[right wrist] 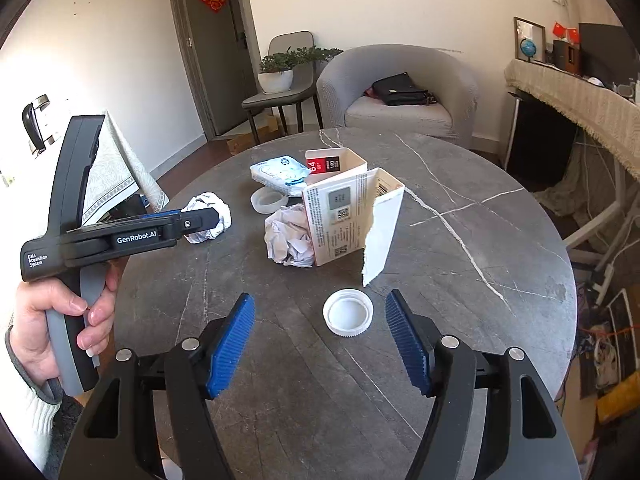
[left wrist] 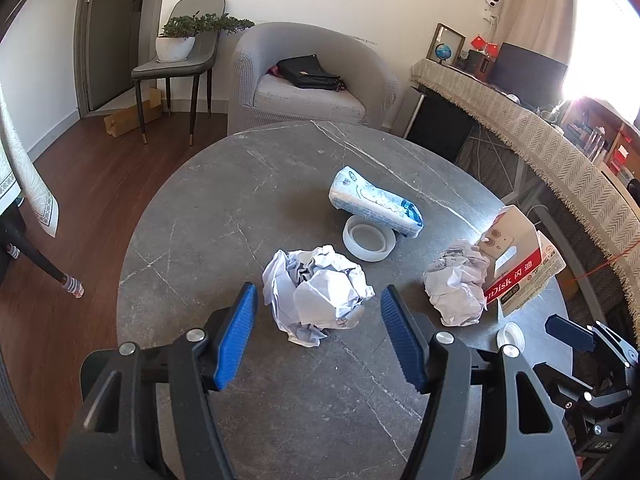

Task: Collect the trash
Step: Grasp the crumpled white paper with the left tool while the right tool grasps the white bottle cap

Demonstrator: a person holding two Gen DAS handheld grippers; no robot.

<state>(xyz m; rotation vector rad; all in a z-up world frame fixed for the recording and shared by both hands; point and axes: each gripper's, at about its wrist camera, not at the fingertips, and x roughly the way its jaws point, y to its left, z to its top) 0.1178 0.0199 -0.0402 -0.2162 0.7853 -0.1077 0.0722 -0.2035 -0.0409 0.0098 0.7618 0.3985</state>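
Grey marble-look round table [left wrist: 208, 208] carries the trash: two crumpled paper balls, a tissue pack [left wrist: 374, 202] leaning on a white tape ring [left wrist: 369, 243], a torn SanDisk carton [right wrist: 344, 216] and a white bottle cap [right wrist: 348, 312]. Left gripper [left wrist: 318, 320] is spread wide with the nearer paper ball [left wrist: 316, 296] between its blue pads – no contact, nothing held. Right gripper [right wrist: 320, 320] is equally wide, empty, bracketing the cap – second paper ball [right wrist: 290, 236] sits against the carton.
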